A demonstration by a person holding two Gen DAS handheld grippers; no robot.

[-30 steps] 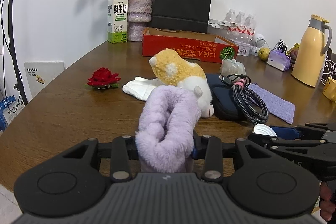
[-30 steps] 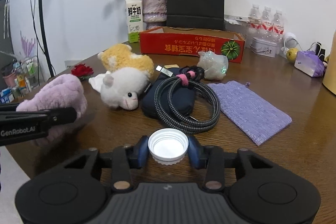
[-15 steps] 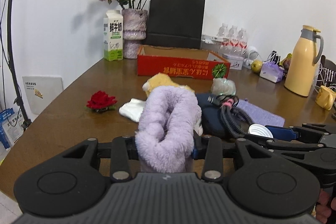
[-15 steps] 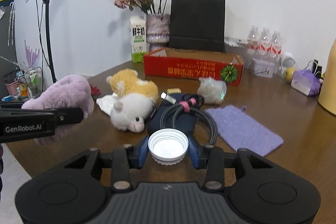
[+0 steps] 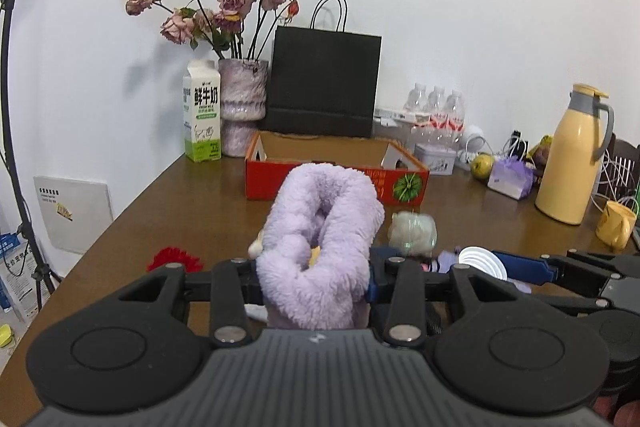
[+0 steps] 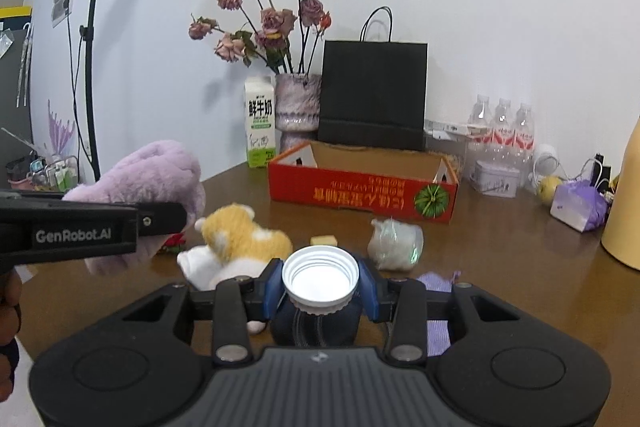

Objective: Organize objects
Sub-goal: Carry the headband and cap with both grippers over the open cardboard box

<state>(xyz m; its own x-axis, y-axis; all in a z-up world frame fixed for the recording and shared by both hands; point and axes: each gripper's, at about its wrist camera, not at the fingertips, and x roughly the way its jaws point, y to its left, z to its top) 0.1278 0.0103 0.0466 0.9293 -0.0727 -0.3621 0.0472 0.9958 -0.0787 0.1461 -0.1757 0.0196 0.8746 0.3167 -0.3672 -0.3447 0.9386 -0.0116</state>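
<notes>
Your left hand-held gripper [image 5: 316, 277]: clamps fluffy lilac plush slipper [image 5: 320, 247]. Your right hand-held gripper [image 6: 320, 285]: pinches white ribbed plastic cap [image 6: 320, 277]. Both raised, likely bound for red cardboard box [image 6: 362, 193].

The brown wooden table [image 6: 520, 267] bears a red cardboard box [image 6: 360, 193], milk carton [image 6: 261, 123] and yellow thermos [image 5: 568, 163].

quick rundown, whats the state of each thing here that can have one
left tool: shut on purple plush
purple plush: held off the table
right tool: shut on white cap
white cap: held, open side up
red box: open, no contents visible
black paper bag: upright
milk carton: upright, closed
yellow plush: lying on table
</notes>
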